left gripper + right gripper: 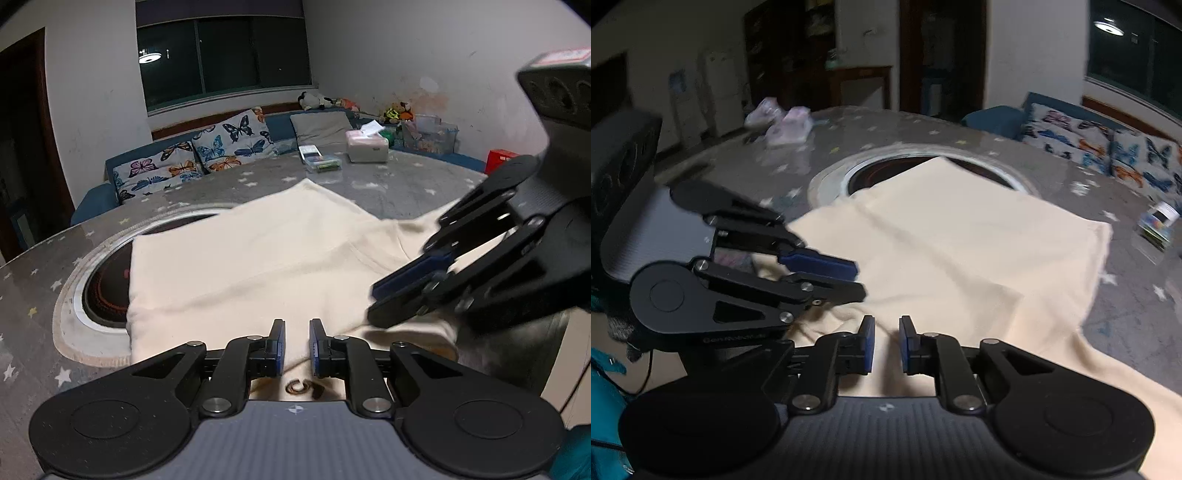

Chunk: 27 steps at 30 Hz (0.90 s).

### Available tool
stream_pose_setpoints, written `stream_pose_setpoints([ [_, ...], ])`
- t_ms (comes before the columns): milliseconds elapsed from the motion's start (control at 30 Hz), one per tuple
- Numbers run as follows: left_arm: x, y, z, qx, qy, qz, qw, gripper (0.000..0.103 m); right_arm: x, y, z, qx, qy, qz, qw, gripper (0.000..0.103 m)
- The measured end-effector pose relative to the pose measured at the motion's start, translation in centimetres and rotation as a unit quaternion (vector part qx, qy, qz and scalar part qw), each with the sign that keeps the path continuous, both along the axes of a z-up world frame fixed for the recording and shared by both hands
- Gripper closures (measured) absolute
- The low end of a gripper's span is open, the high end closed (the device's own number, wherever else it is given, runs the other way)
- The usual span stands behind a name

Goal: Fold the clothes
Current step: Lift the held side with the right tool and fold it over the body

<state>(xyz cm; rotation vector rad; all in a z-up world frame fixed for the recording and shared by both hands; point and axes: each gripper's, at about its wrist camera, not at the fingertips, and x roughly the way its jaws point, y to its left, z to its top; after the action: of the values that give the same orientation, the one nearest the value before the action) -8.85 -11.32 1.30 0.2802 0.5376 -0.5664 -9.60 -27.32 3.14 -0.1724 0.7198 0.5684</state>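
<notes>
A cream garment (258,258) lies partly folded on a grey star-patterned table (388,188), covering part of a round inset cooktop (107,291). It also shows in the right wrist view (960,251). My left gripper (297,347) sits low over the garment's near edge, jaws slightly apart with cloth between the pads. My right gripper (886,345) is also slightly apart over cloth. Each gripper appears in the other's view: the right one (406,295) at the garment's right side, the left one (827,273) at its left side. Whether either grips the cloth is unclear.
A pink tissue box (367,146) and a small clear box (321,160) stand at the table's far side. A sofa with butterfly cushions (192,158) is behind the table. Packets (786,125) lie at the far table edge in the right wrist view.
</notes>
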Motion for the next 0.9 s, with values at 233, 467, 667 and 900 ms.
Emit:
stream_pose_setpoints([
  [233, 0.7, -1.2, 1.2, -0.032, 0.005, -0.002, 0.9995, 0.085, -1.4, -8.1, 1.3, 0.013, -0.018, -0.157, 0.987, 0.081],
  [467, 0.8, -2.9, 1.2, -0.032, 0.013, -0.011, 0.9993, 0.08, -2.7, -17.6, -0.3, -0.012, -0.016, -0.324, 0.946, 0.075],
  [667, 1.2, -4.1, 1.4, -0.028, 0.015, -0.015, 0.9994, 0.077, -3.9, -23.6, -1.5, 0.011, -0.01, -0.427, 0.904, 0.073],
  [900, 1.1, -5.8, 1.5, -0.021, 0.013, -0.032, 0.9992, 0.077, -4.3, -25.0, -2.6, 0.052, -0.001, -0.436, 0.898, 0.074],
])
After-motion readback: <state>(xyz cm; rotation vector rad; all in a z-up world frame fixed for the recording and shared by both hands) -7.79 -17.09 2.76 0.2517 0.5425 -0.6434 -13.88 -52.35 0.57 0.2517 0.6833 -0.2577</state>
